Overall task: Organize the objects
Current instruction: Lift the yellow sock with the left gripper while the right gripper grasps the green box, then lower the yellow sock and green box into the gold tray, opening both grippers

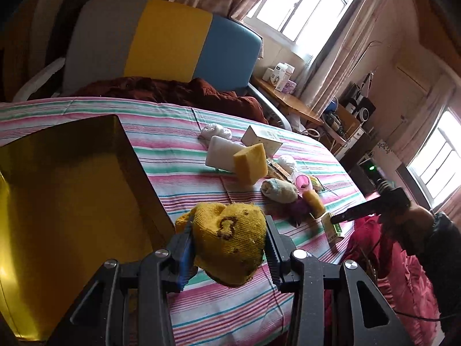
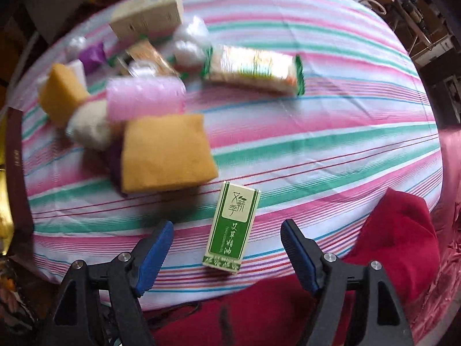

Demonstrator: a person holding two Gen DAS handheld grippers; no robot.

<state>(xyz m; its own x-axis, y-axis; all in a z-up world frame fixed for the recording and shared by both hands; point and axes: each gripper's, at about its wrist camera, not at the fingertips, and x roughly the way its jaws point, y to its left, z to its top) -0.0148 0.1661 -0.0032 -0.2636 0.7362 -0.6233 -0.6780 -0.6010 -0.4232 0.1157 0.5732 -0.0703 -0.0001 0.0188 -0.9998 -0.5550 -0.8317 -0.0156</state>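
Left gripper [image 1: 227, 248]: pinching yellow sock [image 1: 230, 239], lower centre, just right of gold box [image 1: 72, 190]. Step: carrying sock to box. Next: over the rim, then release.
Right gripper [image 2: 227, 245]: spread, astride green carton [image 2: 230, 227] on striped sheet [image 2: 331, 132], not touching. Next: lower, close.

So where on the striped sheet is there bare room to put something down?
The widest bare stretch of the striped sheet runs right of the big yellow sponge and green box, below the long wrapped packet, up to the red cloth. It is crowded at upper left, around the pink roll and cardboard box.
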